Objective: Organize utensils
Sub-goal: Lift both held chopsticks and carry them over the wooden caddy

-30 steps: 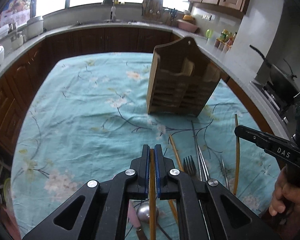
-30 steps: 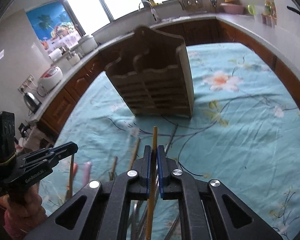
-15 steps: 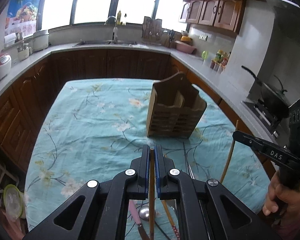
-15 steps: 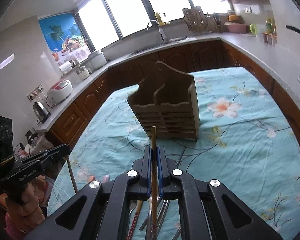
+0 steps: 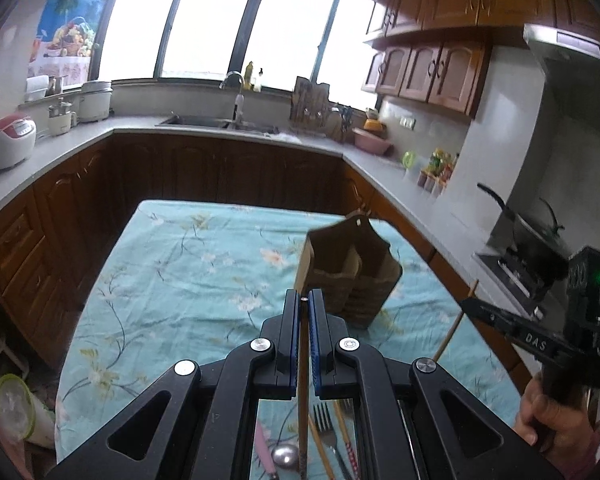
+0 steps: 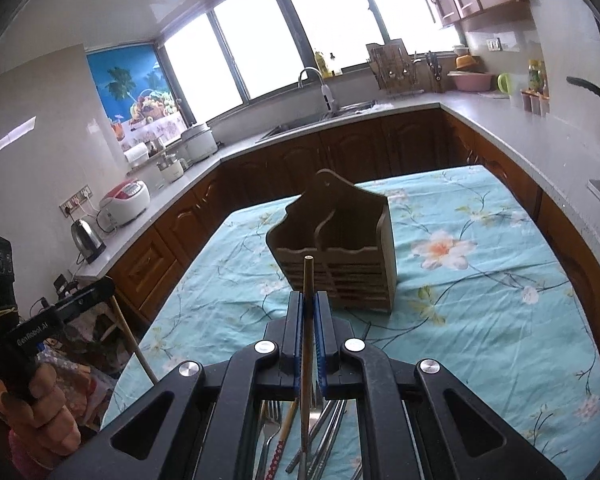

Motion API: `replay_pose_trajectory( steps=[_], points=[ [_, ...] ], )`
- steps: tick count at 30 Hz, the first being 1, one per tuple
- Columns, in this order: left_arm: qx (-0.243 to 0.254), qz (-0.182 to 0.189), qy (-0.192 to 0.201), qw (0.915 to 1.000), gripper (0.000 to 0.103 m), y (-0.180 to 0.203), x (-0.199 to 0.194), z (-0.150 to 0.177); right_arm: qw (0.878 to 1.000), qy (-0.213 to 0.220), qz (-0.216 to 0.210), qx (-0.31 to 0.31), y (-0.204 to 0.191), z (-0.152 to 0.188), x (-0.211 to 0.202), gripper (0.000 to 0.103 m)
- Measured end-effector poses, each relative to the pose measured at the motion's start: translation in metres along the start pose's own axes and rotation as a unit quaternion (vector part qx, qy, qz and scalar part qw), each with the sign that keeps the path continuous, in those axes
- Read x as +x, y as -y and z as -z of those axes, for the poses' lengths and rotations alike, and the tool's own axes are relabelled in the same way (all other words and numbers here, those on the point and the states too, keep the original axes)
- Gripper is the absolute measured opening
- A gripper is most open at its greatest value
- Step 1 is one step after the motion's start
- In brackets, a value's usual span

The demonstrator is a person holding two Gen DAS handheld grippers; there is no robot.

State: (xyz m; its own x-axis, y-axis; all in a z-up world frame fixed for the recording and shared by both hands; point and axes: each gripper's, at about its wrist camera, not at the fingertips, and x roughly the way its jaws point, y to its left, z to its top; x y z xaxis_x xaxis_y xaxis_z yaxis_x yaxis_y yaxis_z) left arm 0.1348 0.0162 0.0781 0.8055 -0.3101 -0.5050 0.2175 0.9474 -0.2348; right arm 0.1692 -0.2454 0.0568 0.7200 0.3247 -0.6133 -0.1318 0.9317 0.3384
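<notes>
the left gripper (image 5: 304,300) is clamped tight on a chopstick (image 5: 303,408), whose shaft runs down between the blue pads toward the bottom of the left view. the right gripper (image 6: 309,304) pinches a second chopstick (image 6: 308,280) the same way, its blunt tip sticking up a little past the fingertips. each gripper also shows at the edge of the other's view, gripped by a hand (image 5: 548,420), with its chopstick hanging down at a slant.

under the grippers, on the table, lie the loose utensils: a fork (image 5: 326,424), a spoon (image 5: 286,456) with a pink handle beside it, more chopsticks and some metal pieces, all close together and partly crossing.

farther out on the flowered teal cloth (image 6: 480,280) stands the wooden holder (image 6: 340,256), upright, with two open compartments divided by a curved wall and a slatted front. it sits well apart from the pile.

beyond the table a grey counter (image 5: 204,130) wraps round the room, with a sink under the windows.
</notes>
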Motion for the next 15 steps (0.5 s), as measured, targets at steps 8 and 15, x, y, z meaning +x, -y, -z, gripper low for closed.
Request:
replay_pose_trajectory(
  steps=[8,15],
  points=[
    [-0.029,0.005,0.052,0.9982,0.003,-0.009,0.008,-0.018,0.999,0.039,0.001,0.007,0.007,-0.020,-0.007,0.005],
    [-0.051,0.007,0.109,0.9927,0.003,-0.013,0.029,-0.043,0.996,0.090,0.007,0.017,0.016,-0.051,-0.010,0.005]
  ],
)
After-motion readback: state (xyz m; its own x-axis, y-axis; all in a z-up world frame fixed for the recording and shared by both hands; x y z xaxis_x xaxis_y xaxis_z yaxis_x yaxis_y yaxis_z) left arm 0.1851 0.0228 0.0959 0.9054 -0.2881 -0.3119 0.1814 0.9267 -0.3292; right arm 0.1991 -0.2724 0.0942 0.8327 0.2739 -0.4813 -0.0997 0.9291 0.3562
